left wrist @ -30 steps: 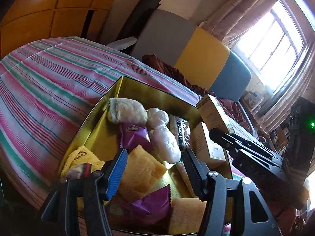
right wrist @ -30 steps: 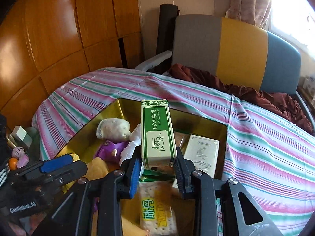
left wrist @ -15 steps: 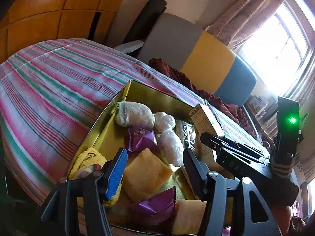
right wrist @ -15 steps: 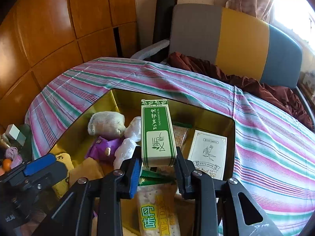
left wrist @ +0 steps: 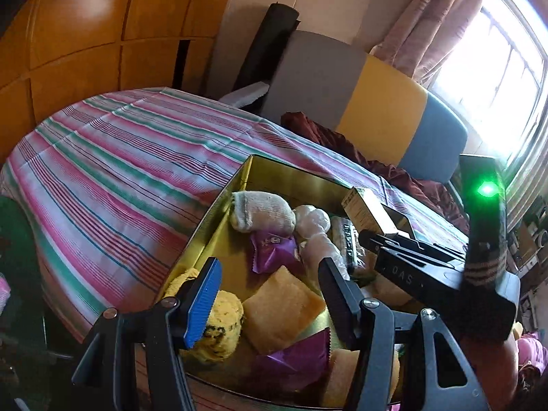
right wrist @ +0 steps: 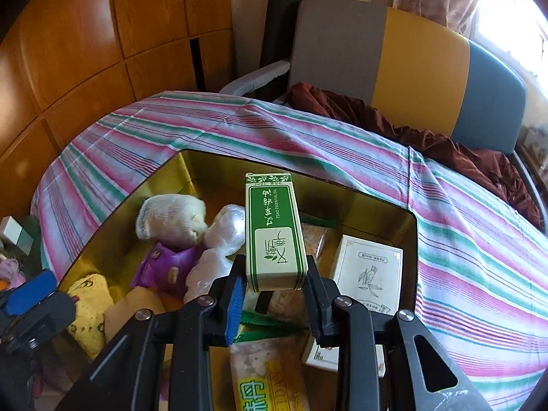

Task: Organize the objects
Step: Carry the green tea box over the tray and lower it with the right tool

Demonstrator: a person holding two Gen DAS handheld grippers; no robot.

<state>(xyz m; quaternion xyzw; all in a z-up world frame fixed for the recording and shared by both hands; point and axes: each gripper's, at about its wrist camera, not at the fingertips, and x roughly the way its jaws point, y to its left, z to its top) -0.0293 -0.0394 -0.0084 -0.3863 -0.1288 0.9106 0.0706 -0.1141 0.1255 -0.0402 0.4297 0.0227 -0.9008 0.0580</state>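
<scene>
A gold tin (right wrist: 191, 167) (left wrist: 219, 212) sits on the striped cloth and holds snacks, socks and small boxes. My right gripper (right wrist: 275, 294) is shut on a green and white box (right wrist: 274, 236) and holds it above the tin's middle; the box shows in the left wrist view (left wrist: 370, 209). A white box (right wrist: 371, 274) lies in the tin to its right. My left gripper (left wrist: 270, 301) is open and empty over the tin's near left part, above a tan pastry packet (left wrist: 284, 308) and a yellow sock (left wrist: 222, 322).
In the tin lie a grey sock (right wrist: 171, 219), a purple packet (right wrist: 167, 270), a clear wrapped lump (right wrist: 222, 229) and a cracker pack (right wrist: 270, 373). A striped cloth (right wrist: 308, 137) covers the table. A grey, yellow and blue chair (right wrist: 411, 65) with brown fabric stands behind.
My right gripper has carried the green box lower and further over the tin. My left gripper has drawn back a little, staying open.
</scene>
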